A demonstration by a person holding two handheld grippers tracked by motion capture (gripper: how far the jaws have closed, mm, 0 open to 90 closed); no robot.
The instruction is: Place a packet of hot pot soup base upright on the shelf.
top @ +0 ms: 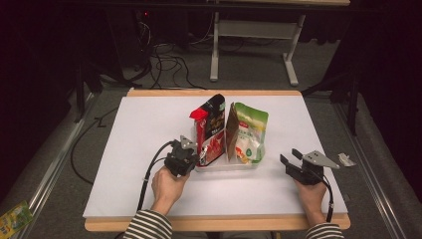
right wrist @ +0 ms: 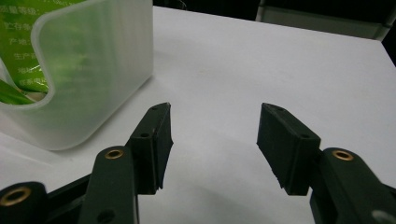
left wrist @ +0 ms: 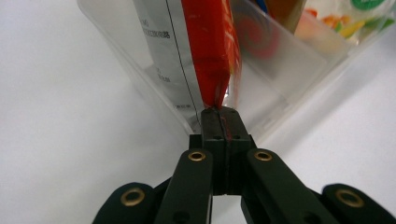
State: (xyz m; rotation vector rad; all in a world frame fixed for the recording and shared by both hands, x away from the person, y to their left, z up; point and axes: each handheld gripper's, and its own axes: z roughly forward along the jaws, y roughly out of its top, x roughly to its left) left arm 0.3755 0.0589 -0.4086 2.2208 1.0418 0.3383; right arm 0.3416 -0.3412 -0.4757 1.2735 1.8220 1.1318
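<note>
**Inspector:** Red foil, glossy and creased: that is what the left gripper [left wrist: 219, 112] has between its jaws. They are pressed flat together on the lower corner of the red pouch [top: 211, 130], with only a thin line of film showing between the pads.

**Assistant:** Where does the pouch run from that pinch?

**Inspector:** Straight ahead of the jaws and upward. Its long axis stands close to upright, and its body sits inside the clear plastic tray [top: 225, 167], at the end nearest this gripper. Any lift would have to follow that axis, in my judgement, or the film drags on the tray wall.

**Assistant:** And the other hand?

**Inspector:** The right gripper [right wrist: 212, 140] rests well apart from the tray, jaws spread wide with nothing between them but bare white surface [top: 149, 134]. The frosted, rounded tray corner lies ahead of its jaws and off to one side.

**Assistant:** Other contents?

**Inspector:** A green pouch [top: 250, 132] stands beside the red one, farther from the left jaws and nearer the right. It is soft printed film, leaning slightly, with a brown gusset edge facing its neighbour. The left hand is plainly the nearer to the red pouch.
</note>
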